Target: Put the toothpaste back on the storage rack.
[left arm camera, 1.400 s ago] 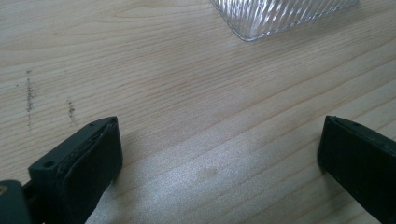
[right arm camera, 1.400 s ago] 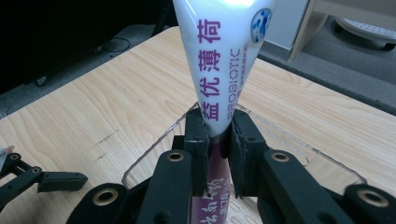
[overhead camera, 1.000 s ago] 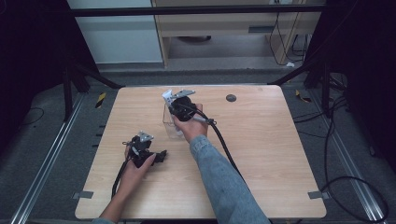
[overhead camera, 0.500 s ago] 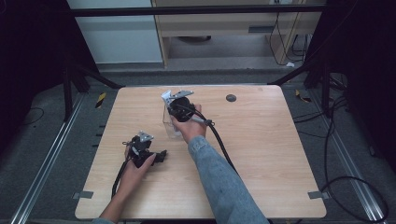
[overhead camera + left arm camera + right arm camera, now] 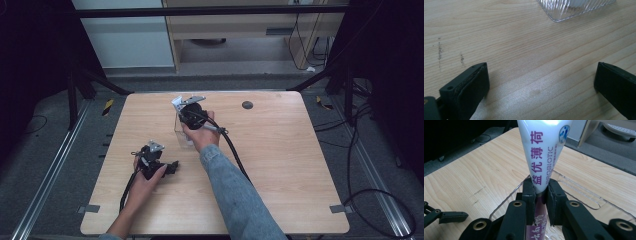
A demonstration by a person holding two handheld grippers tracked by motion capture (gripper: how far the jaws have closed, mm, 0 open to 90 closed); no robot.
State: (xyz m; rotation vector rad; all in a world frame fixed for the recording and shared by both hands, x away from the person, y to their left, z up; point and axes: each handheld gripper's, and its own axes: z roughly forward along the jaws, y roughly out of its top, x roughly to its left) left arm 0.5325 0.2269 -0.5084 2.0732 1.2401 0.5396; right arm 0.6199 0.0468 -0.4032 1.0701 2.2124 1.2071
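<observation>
My right gripper [image 5: 539, 188] is shut on a white toothpaste tube [image 5: 544, 157] with purple lettering, which stands upright between the pads. The tube's lower end reaches into a clear ribbed plastic container [image 5: 579, 192] on the wooden table. In the high view the right gripper [image 5: 192, 114] hangs over that container [image 5: 184, 134], with the tube's flat end [image 5: 177, 104] sticking out at its far left. My left gripper [image 5: 170, 167] lies low on the table at the front left. Its jaws stand wide apart over bare wood [image 5: 541, 82], and a container corner [image 5: 574, 7] shows ahead.
A small dark round spot [image 5: 247, 105] marks the table [image 5: 300, 165] near its far edge. A black cable [image 5: 235, 155] trails from the right gripper along the sleeve. The left gripper's jaw tip [image 5: 449, 216] shows at the lower left of the right gripper view.
</observation>
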